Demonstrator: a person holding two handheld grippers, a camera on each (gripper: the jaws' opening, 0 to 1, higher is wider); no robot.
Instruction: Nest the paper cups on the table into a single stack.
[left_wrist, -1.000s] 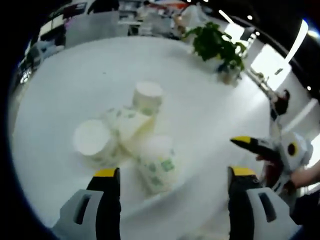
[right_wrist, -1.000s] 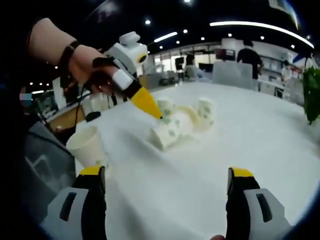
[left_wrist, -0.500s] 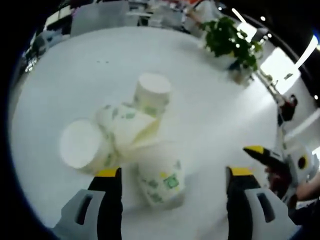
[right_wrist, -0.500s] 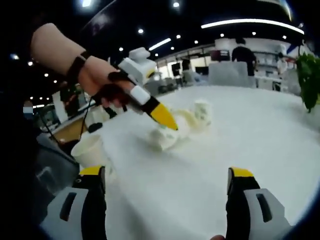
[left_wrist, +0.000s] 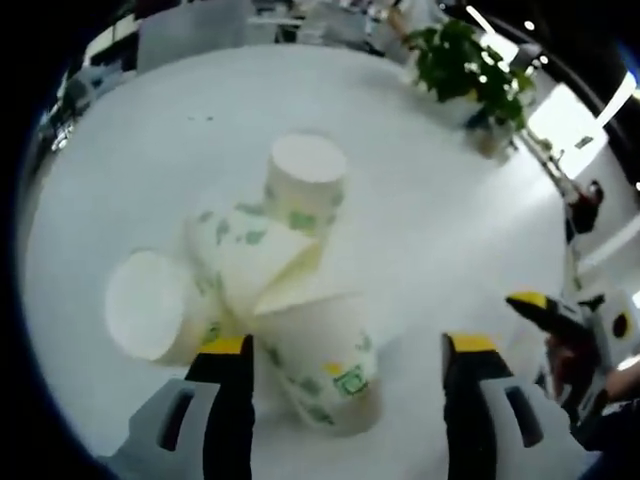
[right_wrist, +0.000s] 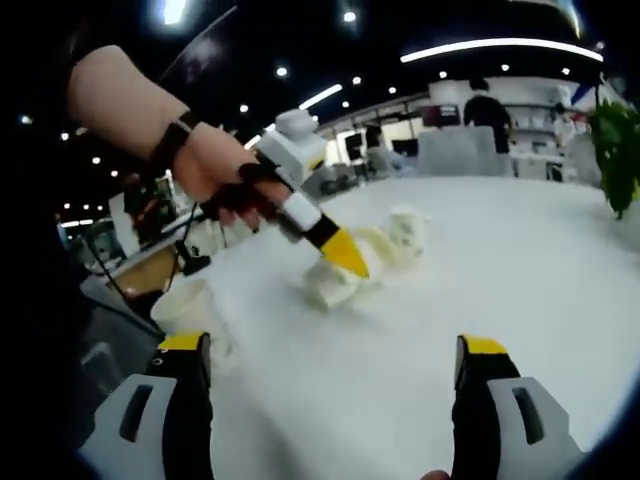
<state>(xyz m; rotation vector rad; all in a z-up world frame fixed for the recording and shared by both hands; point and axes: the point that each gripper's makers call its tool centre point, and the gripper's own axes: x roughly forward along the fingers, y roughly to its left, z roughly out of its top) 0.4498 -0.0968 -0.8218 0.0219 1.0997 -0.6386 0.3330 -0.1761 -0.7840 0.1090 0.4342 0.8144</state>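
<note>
Several white paper cups with green prints lie in a cluster on the white table. One cup stands upside down at the back. A second cup and a third lie on their sides. The nearest cup sits between the jaws of my open left gripper, close to the left jaw. In the right gripper view a hand holds the left gripper just over the cluster. Another cup stands upright near the table's edge. My right gripper is open and holds nothing.
A potted green plant stands at the table's far side, also seen as the plant at the right edge. The right gripper's yellow tip shows low on the right. Chairs and a person are beyond the table.
My left gripper has come closer to the cup cluster, and the nearest cup now sits between its jaws. In the right gripper view it has moved right and down toward the cups.
</note>
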